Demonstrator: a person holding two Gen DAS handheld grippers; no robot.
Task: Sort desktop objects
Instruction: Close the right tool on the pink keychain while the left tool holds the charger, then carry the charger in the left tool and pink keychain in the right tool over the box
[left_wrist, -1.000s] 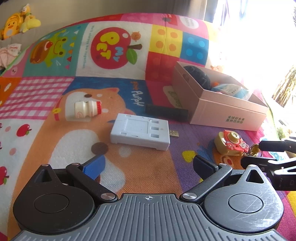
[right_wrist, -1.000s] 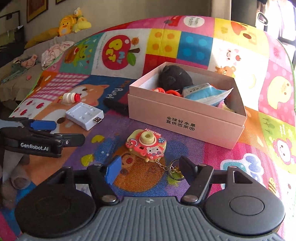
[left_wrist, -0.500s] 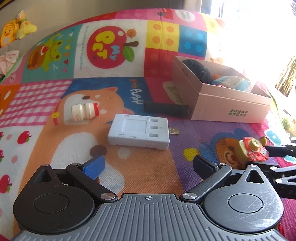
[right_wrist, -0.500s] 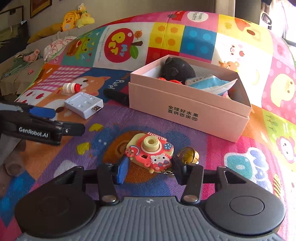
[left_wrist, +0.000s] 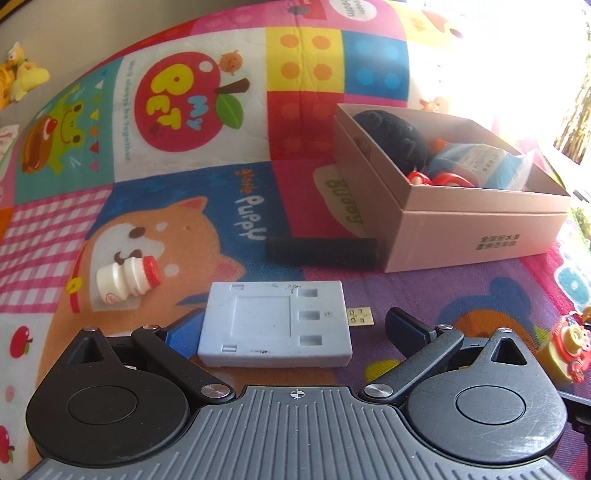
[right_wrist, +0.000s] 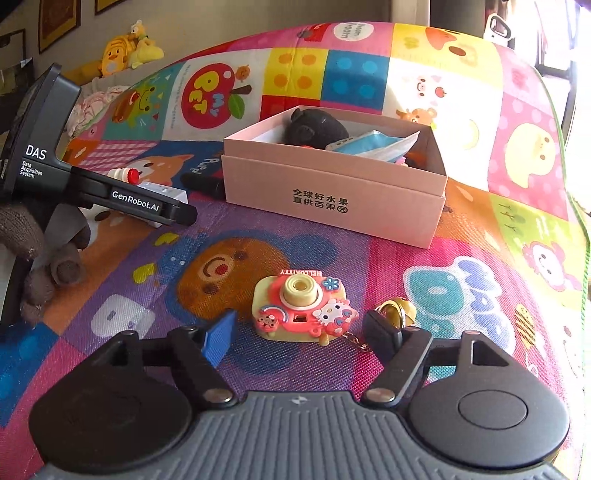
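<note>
Black claw (right_wrist: 299, 332) with one blue pad, ribbed grey body, silver screws; brown knitted glove (right_wrist: 40, 266).

1. A home, by the look of a play or living room.
2. A bright cartoon play mat (right_wrist: 369, 266) covers the surface.
3. Plush toys (right_wrist: 125, 50) sit by the wall.
4. Framed pictures (right_wrist: 59, 18) hang above them.

Bright window light (left_wrist: 535, 55) floods a colourful play mat (right_wrist: 461, 251); framed pictures (right_wrist: 59, 18) hang behind.
</note>
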